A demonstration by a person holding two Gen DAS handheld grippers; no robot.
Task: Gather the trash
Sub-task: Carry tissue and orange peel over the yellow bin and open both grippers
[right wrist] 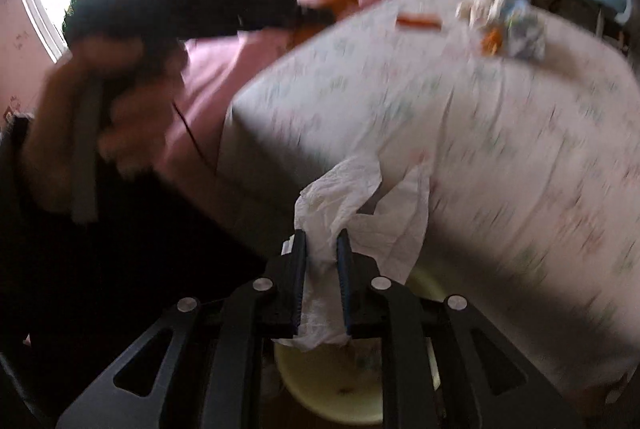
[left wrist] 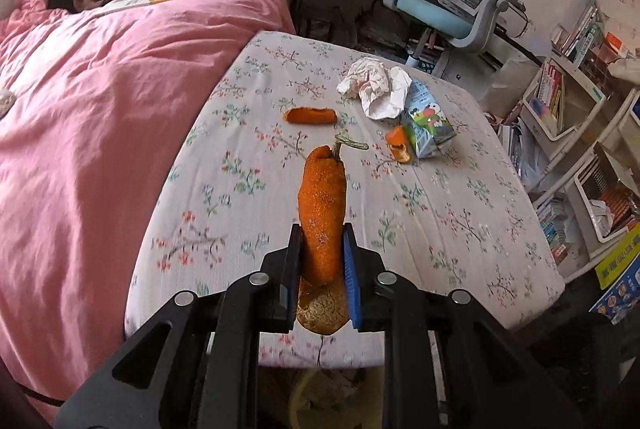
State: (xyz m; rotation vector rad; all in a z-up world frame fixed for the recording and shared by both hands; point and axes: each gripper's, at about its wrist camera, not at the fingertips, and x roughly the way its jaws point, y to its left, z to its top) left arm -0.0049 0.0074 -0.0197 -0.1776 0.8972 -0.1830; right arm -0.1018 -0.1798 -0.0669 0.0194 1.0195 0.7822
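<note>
My left gripper (left wrist: pixel 322 245) is shut on a long piece of orange peel (left wrist: pixel 322 197) with a stem, held above the near edge of the floral-cloth table (left wrist: pixel 460 229). On the table lie a smaller peel piece (left wrist: pixel 310 115), crumpled white paper (left wrist: pixel 374 87), a small peel scrap (left wrist: pixel 398 145) and a crushed drink carton (left wrist: pixel 428 125). My right gripper (right wrist: pixel 322 249) is shut on a white tissue (right wrist: pixel 360 205), held above a pale yellow bin (right wrist: pixel 340 385) below the table's edge. The right wrist view is blurred; the table trash (right wrist: pixel 504 21) shows far off.
A bed with a pink duvet (left wrist: pixel 100 101) and piled clothes lies left of the table. A blue-grey desk chair (left wrist: pixel 460 1) and white bookshelves (left wrist: pixel 568 101) stand behind and right. The person's other hand and sleeve (right wrist: pixel 104 101) fill the left of the right wrist view.
</note>
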